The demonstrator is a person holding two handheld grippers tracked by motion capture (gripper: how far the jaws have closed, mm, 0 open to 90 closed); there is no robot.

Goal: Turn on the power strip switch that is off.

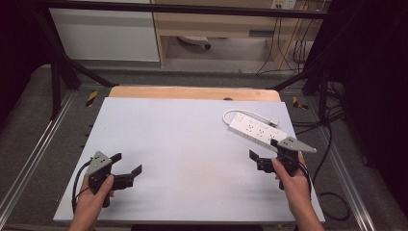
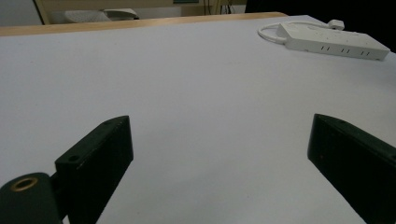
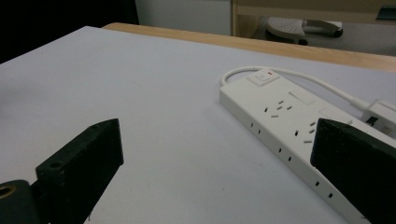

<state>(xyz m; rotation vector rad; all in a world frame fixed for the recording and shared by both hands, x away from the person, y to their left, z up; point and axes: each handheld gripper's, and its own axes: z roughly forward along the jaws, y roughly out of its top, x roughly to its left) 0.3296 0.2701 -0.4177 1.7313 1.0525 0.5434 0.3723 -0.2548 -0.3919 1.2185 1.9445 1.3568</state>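
Observation:
A white power strip [image 1: 255, 128] lies at the back right of the white table [image 1: 183, 144], its white cord looped behind it with the plug [image 1: 273, 122] beside it. My right gripper [image 1: 263, 149] is open just in front of the strip's near end, nothing between its jaws. In the right gripper view the strip [image 3: 285, 121] runs close ahead, partly behind the right jaw. My left gripper [image 1: 127, 163] is open near the front left, held low over bare table. In the left gripper view the strip [image 2: 334, 42] sits far off at the upper right.
A wooden edge [image 1: 192, 92] borders the table's far side. Black frame bars [image 1: 62, 67] stand at both back corners. Cables [image 1: 332, 144] hang off the right side. A shelf unit [image 1: 216, 24] stands behind.

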